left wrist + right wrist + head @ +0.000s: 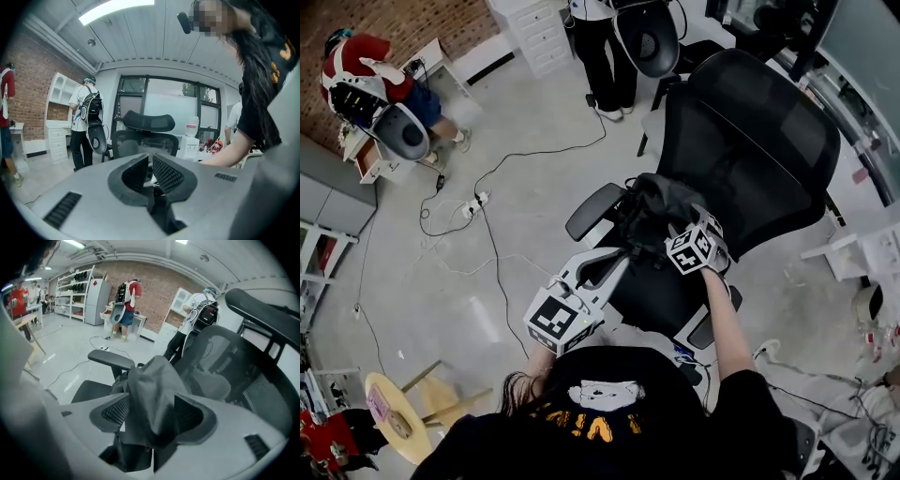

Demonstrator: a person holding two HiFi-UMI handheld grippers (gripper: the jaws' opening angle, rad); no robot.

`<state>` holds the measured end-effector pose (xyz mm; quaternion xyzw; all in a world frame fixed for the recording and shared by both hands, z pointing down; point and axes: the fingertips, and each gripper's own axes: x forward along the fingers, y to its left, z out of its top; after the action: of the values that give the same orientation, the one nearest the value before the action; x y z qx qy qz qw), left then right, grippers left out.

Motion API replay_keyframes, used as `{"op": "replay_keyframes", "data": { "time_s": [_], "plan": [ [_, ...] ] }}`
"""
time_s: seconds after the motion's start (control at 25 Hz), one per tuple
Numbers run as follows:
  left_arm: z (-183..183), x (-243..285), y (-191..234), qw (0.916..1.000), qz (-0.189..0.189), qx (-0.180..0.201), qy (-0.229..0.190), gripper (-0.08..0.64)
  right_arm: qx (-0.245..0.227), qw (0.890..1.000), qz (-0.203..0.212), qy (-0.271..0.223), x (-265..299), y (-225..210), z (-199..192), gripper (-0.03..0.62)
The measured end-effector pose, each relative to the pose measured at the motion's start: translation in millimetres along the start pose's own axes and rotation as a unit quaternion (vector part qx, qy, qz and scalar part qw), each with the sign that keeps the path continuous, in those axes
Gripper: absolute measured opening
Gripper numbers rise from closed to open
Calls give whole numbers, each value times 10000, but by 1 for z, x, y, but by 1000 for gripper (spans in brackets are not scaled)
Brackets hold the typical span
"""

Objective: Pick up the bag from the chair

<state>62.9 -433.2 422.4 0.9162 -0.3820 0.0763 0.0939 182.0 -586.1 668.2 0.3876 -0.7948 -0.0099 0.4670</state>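
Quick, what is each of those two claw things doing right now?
Left gripper: closed, holding nothing.
Right gripper: open, jaws around a fold of the dark grey fabric bag, not clamping it.

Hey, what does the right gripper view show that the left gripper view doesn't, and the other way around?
Only the right gripper view: the dark bag standing between the wide-apart jaws of the right gripper, and an armrest beyond it. Only the left gripper view: the left gripper, jaws together on nothing, and the windows behind. Both: the black mesh chair and a person wearing a backpack.
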Motion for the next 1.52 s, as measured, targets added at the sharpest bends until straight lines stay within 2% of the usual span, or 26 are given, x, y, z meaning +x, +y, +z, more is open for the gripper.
{"op": "replay_keyframes", "data": {
  "time_s": [0.16,0.36,0.44,0.52,0.76,0.88,0.92,1.04,1.16,1.36,1.52],
  "plan": [
    [-3,-4,2,10000,60,-23,47,25,-374,9989,75,263,27,7,0,307],
    [-5,-5,1,10000,63,24,65,25,-1116,9916,-417,511,51,-2,-5,311],
    [-5,-5,1,9999,64,19,74,25,-1276,9879,-647,593,55,-10,-7,282],
    [-5,-5,2,9999,67,8,81,25,-1267,9876,-675,637,56,-13,-8,236],
    [-9,-8,5,9998,129,-62,133,25,-661,9951,-405,618,49,-8,-11,135],
    [-13,-8,2,9998,128,-75,163,25,89,9981,-357,486,36,-7,-14,38],
    [-15,-9,2,9997,135,-83,172,25,413,9979,-296,412,32,-7,-14,26],
    [-18,-11,3,9996,154,-120,186,25,1141,9933,-21,196,16,-2,-10,20],
    [-19,-16,3,9996,161,-150,173,25,1493,9885,225,-28,-3,3,-1,18],
    [-24,-26,4,9991,284,-272,167,25,1685,9841,542,-133,-37,20,6,17],
    [-28,-39,3,9987,391,-295,164,25,1728,9831,569,-194,-62,39,7,17]
  ]
}}
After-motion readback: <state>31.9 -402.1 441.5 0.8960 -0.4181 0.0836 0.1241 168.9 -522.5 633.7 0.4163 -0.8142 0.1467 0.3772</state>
